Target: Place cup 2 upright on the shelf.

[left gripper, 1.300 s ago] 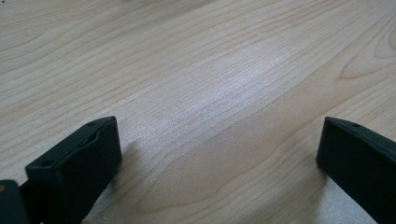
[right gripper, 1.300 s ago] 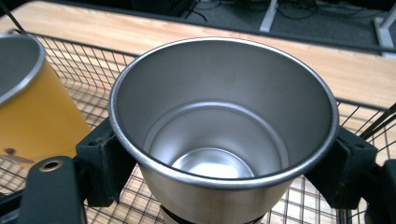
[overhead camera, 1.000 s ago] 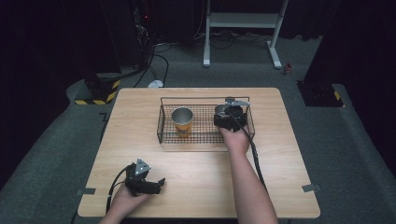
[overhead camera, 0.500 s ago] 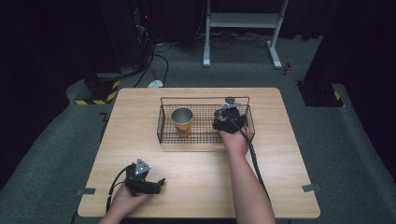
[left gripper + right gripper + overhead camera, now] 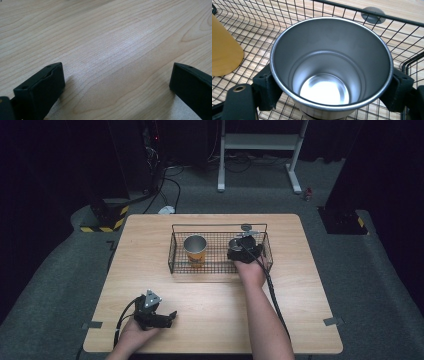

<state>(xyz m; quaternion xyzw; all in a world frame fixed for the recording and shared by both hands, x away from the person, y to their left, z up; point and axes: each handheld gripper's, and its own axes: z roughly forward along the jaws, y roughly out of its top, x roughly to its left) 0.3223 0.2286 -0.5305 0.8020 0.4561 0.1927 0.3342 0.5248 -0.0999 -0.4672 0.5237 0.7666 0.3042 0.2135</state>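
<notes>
Your left gripper (image 5: pixel 161 318) rests at the near left of the table (image 5: pixel 300 320), where it was a second ago. In the left gripper view its jaws stand wide apart over bare wood with nothing between them. That hand is idle and takes no part in the work for now.

Your right gripper (image 5: pixel 243 251) is where things have changed. A second ago it sat at the right end of the basket (image 5: pixel 172 251), and since then it has shifted slightly left and toward you, staying inside the wire walls. In the right gripper view its jaws press against opposite sides of the steel cup (image 5: pixel 332 65), one at each flank just below the rim, so you have it clamped. The cup is upright with its mouth open to the camera, and it is empty, the bright bottom showing clean. From the pictures you cannot tell whether its base still touches the mesh floor or has just lifted off.

I judge that the grip is made and the small shift is the start of carrying the cup, either out of the basket or along it.

Farther left in the basket stands the yellow cup (image 5: pixel 195 251), apart from the steel one; its side shows at the left edge of the right gripper view. Beyond the far wall a grey disc (image 5: pixel 372 11) lies on the table, clear of your path.
</notes>
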